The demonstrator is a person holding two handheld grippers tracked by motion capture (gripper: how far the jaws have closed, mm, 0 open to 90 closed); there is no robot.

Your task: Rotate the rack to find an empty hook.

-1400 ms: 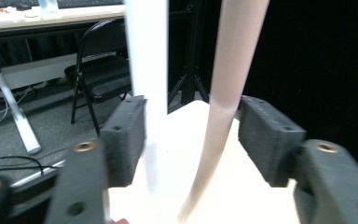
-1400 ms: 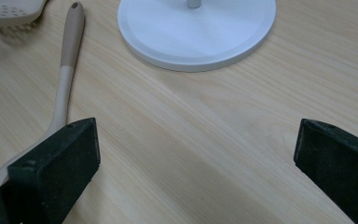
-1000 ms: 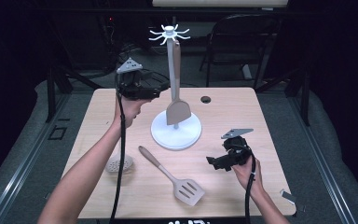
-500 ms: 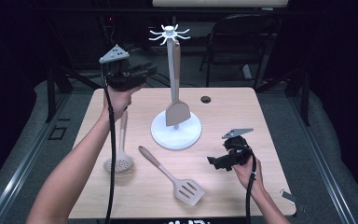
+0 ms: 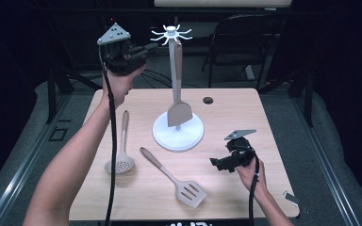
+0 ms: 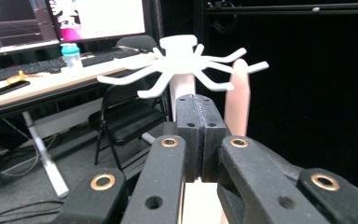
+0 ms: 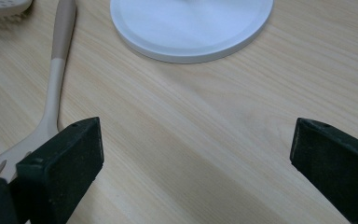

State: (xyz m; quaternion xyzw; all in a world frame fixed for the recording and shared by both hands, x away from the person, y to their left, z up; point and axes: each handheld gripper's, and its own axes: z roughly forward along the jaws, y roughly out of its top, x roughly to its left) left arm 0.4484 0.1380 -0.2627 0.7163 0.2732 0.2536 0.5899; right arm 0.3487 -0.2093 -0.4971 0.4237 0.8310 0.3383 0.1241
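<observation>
A white utensil stand (image 5: 177, 133) rises from the middle of the wooden table, with a ring of hooks (image 5: 171, 34) at its top. A beige turner (image 5: 179, 113) hangs from one hook. My left gripper (image 5: 146, 49) is held high, just left of the hooks (image 6: 182, 65). Its jaws have just been closing and now meet, shut (image 6: 196, 105) with nothing between them. A skimmer spoon (image 5: 121, 155) and a slotted spatula (image 5: 174, 179) lie flat on the table. My right gripper (image 5: 217, 163) rests low at the front right, open (image 7: 196, 154), facing the stand's base (image 7: 191, 28) and the spatula's handle (image 7: 58, 65).
A small black round cap (image 5: 208, 100) sits near the table's far edge. A black folding chair (image 5: 245, 42) stands behind the table. In the left gripper view a desk with a keyboard (image 6: 23, 74) and monitors lies beyond. Dark floor surrounds the table.
My left hand has risen from beside the hanging turner to the level of the hooks, and its jaws have closed. The right hand has stayed put.
</observation>
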